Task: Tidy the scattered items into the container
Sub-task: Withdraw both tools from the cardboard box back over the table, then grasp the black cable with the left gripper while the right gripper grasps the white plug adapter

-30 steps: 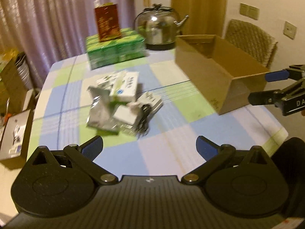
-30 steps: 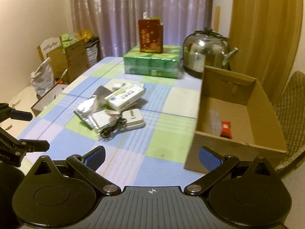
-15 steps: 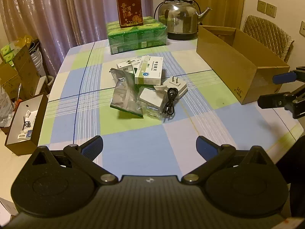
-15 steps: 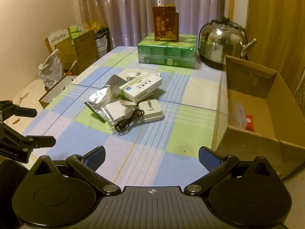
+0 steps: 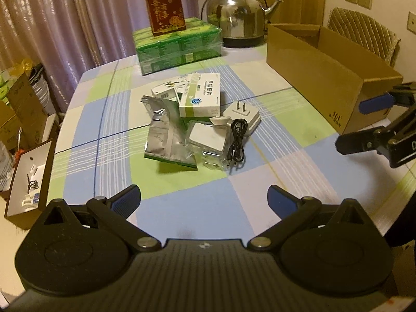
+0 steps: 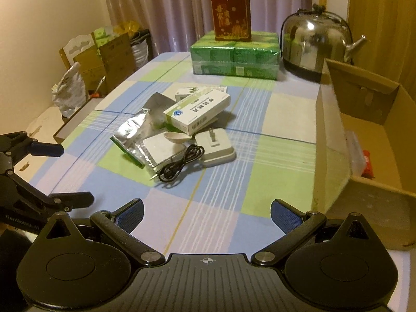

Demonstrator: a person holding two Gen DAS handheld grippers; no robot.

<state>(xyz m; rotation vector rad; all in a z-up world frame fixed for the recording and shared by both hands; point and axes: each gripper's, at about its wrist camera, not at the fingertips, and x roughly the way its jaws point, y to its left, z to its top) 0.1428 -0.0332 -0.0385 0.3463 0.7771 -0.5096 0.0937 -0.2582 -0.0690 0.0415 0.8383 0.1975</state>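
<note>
Cardboard box [image 6: 364,135] (open-topped) overhangs table edge [image 6: 345,182]; both claws spread.

Both hand-held grippers [image 5: 204,199] [image 6: 206,213] wide apart, empty

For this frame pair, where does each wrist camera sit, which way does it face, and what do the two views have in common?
Left wrist: behind the open left gripper, above the table's near edge, facing the item pile; the right gripper shows at right.
Right wrist: behind the open right gripper, facing the same way, with the cardboard box at right; the left gripper shows at left.
Shared: white medicine box, black cable, white plug adapter, kettle.
</note>
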